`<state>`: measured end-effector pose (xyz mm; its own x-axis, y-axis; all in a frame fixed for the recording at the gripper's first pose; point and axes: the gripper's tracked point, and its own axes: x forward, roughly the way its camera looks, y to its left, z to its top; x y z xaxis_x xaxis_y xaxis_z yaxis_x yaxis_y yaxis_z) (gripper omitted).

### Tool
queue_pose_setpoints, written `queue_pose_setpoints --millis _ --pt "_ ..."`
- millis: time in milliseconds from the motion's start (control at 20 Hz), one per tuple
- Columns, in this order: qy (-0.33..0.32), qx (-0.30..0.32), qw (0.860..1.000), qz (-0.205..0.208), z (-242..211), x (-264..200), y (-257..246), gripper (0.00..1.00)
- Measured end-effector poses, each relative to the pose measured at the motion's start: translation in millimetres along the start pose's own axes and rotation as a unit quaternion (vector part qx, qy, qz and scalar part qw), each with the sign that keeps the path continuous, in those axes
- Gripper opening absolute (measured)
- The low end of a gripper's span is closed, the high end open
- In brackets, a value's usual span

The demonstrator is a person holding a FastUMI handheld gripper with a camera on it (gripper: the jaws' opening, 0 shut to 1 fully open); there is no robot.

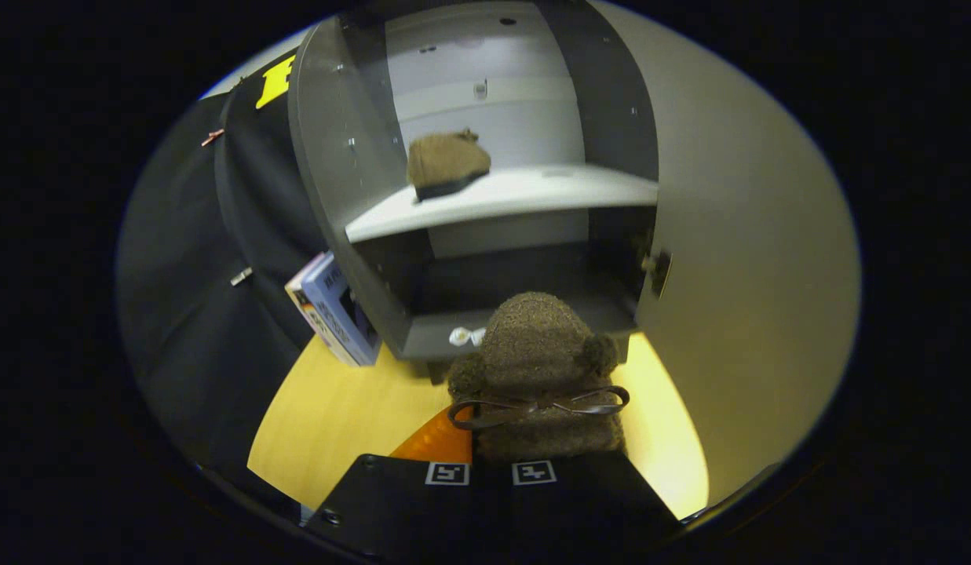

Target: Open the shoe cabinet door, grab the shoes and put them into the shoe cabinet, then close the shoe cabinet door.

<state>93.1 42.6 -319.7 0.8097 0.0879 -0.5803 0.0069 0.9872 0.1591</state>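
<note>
A brown fuzzy shoe (536, 369) with two pompoms and a ribbon bow sits clamped in my gripper (491, 463), toe pointing ahead, raised above the yellow wooden floor (336, 416). The fingers are shut on its heel end. Straight ahead stands the grey shoe cabinet (352, 180), with its door (752, 259) swung wide open to the right of the shoe. A second brown shoe (446, 163) rests on the cabinet's white upper shelf (532, 196). The held shoe's toe hangs in front of the dark lower compartment (516, 282).
A blue and white box (334, 310) leans against the cabinet's left side on the floor. A small white object (465, 337) lies at the lower shelf's front edge. Black booth cloth (202, 298) hangs to the left. An orange patch (442, 443) shows beside the fingers.
</note>
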Motion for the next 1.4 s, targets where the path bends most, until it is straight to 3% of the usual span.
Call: queue_pose_setpoints --millis 300,550,700,1400 --pt "-0.089 -0.025 0.996 -0.011 111 -20 7 0.05" --pt "-0.101 -0.027 0.994 -0.035 169 -7 -3 0.05" --pt "-0.101 -0.019 0.994 -0.028 198 4 -4 0.05" --pt "-0.012 0.021 0.998 -0.051 280 173 -30 0.05"
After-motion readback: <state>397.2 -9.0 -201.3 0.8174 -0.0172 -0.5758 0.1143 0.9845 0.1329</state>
